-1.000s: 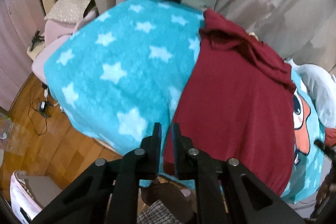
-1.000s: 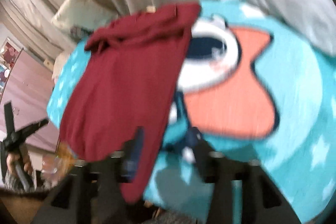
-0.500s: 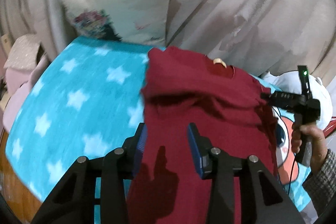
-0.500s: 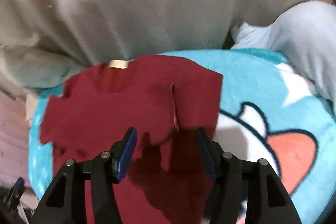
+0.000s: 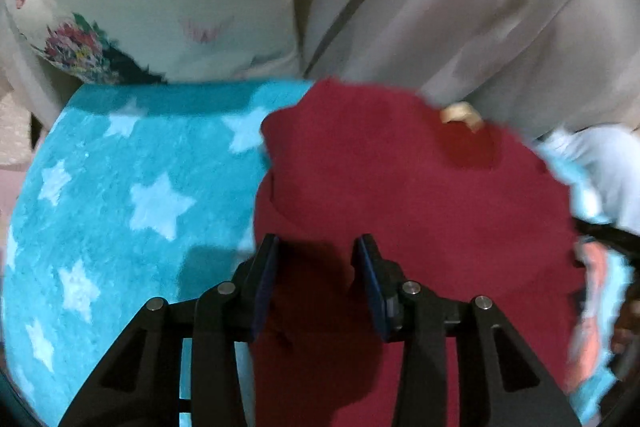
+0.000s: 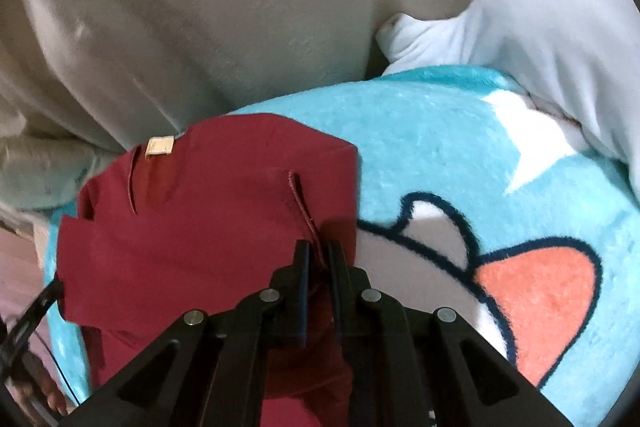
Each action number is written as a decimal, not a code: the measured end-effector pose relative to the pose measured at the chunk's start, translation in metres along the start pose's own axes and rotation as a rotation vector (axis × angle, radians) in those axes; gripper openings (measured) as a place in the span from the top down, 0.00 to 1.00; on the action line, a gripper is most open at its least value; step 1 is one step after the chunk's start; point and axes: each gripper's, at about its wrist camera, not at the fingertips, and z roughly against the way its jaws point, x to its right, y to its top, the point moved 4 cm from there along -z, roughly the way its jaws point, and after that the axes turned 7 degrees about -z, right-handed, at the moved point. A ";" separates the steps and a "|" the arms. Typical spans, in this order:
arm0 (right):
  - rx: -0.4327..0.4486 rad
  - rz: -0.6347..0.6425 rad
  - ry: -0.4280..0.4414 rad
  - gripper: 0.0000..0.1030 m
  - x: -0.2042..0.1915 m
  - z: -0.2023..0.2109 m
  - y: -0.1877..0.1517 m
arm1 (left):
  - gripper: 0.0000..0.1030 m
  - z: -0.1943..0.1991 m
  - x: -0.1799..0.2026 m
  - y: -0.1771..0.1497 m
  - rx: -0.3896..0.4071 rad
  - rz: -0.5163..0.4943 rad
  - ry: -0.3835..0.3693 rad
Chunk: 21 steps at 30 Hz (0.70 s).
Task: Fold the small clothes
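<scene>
Working over the star-print blanket (image 5: 120,211), I see the maroon shirt (image 5: 400,211) lying partly folded; more folds remain. My left gripper (image 5: 316,267) hangs open above it, my right gripper (image 6: 318,259) pinching its hem.

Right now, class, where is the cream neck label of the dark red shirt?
In the right wrist view the neck label sits upper left, at the dark red shirt's far edge, just before the beige cover.
</scene>
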 end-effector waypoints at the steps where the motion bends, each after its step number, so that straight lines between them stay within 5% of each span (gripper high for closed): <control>1: 0.005 0.008 -0.003 0.87 -0.001 0.002 0.000 | 0.58 -0.007 -0.001 -0.001 -0.014 -0.007 0.014; 4: 0.019 0.005 -0.007 0.71 0.002 0.012 -0.002 | 0.57 -0.006 -0.003 0.000 -0.002 -0.001 0.016; 9: 0.120 0.010 0.020 0.58 0.012 0.054 -0.015 | 0.57 0.033 -0.009 -0.012 0.057 0.016 0.003; 11: 0.166 0.014 0.060 0.35 0.017 0.070 -0.032 | 0.54 0.052 -0.017 -0.029 0.069 0.032 -0.003; 16: -0.090 0.065 0.171 0.34 0.032 0.070 -0.099 | 0.50 0.087 -0.047 -0.098 0.032 0.143 -0.034; 21: -0.253 0.122 0.259 0.34 0.055 0.083 -0.172 | 0.50 0.110 -0.062 -0.174 -0.002 0.277 -0.061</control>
